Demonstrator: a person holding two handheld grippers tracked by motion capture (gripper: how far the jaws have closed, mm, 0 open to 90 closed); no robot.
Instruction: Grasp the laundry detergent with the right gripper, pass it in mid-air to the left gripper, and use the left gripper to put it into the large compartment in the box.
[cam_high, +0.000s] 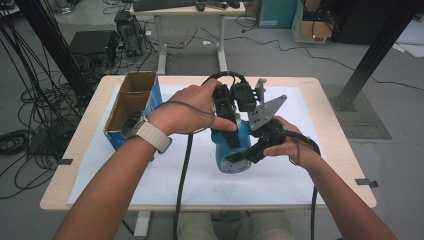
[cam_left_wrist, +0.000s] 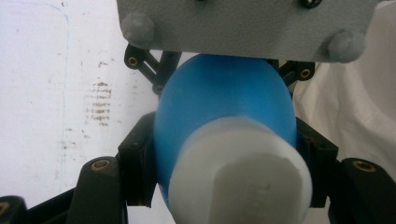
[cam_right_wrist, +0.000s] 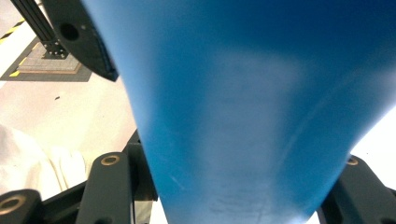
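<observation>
Item under handling: a blue bottle (cam_high: 231, 150) with a white cap (cam_left_wrist: 240, 175), held clear above the white sheet (cam_high: 165, 180) that covers the table (cam_high: 330, 115), to the right of the open cardboard box (cam_high: 131, 102) standing on the table.

Left gripper (cam_high: 225, 112): comes in from above at the box side of the bottle. In the left gripper view its two black jaws press against either flank of the blue body just behind the cap, clamped on it.

Right gripper (cam_high: 252, 150): on the far side of the bottle from the box, lower down. In the right gripper view its jaws sit tight against both sides of the blue body, gripping it. Its grey three-cornered plate (cam_high: 265, 112) stands beside the left gripper.

Both hands are close together over the sheet, the left wrist bearing a pale watch strap (cam_high: 152, 136).
</observation>
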